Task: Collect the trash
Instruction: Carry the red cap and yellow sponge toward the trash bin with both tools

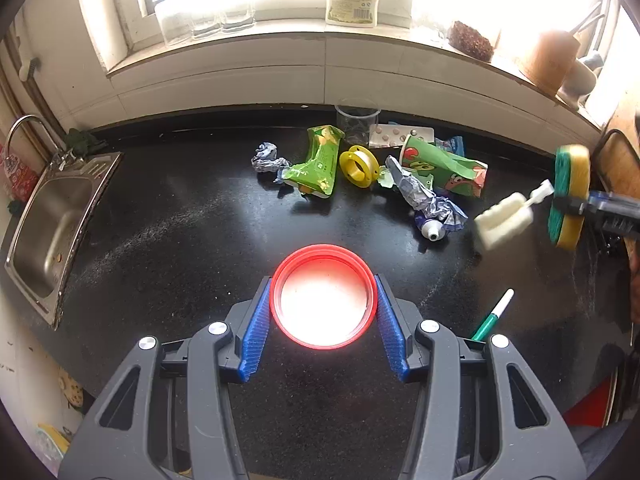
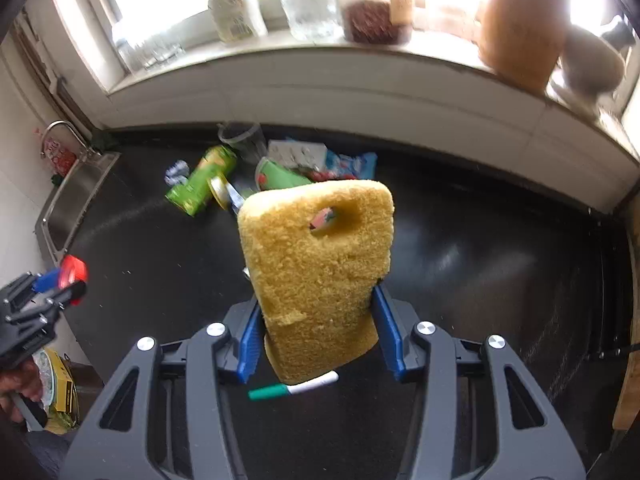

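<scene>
Your left gripper [image 1: 323, 312] clamped the red lid [image 1: 323, 296]; your right gripper [image 2: 316, 332] clamped the sponge [image 2: 316, 272], trash pile [image 1: 360, 168] at twelve o'clock on the surface [image 1: 160, 240]. You needed steady carrying.

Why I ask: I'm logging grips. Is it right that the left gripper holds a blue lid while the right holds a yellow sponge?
Not quite: the lid in the left gripper is red, as the left wrist view shows. The right gripper does hold the yellow sponge.
</scene>
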`<state>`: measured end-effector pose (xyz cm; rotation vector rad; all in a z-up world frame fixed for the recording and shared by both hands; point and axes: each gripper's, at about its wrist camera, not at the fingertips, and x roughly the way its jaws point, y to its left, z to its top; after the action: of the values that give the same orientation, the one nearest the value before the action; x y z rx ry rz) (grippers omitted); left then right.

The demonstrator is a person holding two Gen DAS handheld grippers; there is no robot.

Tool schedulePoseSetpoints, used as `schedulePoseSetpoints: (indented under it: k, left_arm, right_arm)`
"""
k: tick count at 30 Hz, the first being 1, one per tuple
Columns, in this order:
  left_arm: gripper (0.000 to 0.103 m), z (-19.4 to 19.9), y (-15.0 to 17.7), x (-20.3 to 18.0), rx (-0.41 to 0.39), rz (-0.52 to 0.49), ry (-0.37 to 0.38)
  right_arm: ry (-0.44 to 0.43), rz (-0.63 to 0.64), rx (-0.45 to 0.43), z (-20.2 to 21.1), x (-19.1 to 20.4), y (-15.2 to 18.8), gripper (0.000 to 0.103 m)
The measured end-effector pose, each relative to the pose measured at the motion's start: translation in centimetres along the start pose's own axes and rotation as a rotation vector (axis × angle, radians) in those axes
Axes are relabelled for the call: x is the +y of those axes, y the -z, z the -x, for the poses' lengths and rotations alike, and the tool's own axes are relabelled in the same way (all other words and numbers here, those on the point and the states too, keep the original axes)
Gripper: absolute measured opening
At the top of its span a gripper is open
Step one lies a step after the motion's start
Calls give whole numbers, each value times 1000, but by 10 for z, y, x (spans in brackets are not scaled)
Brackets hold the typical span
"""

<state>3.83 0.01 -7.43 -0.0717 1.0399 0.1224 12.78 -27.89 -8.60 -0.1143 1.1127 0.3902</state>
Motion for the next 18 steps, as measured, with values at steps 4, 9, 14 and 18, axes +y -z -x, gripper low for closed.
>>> schedulePoseSetpoints:
  k: [4, 9, 14, 18]
  left_arm:
    - [49, -8, 1, -9, 22, -26, 13]
    - [49, -20, 2, -24, 54, -77, 31]
    - [49, -24, 1, -36, 61, -122, 50]
    - [49, -24, 0, -39, 60, -140, 55]
  right_arm:
    - [15, -93, 72, -15, -40, 36, 49]
    - [37, -170, 79, -4, -67, 68, 49]
    - [50, -148, 48, 11, -52, 70, 49]
    - [44, -114, 24, 20, -33, 60, 49]
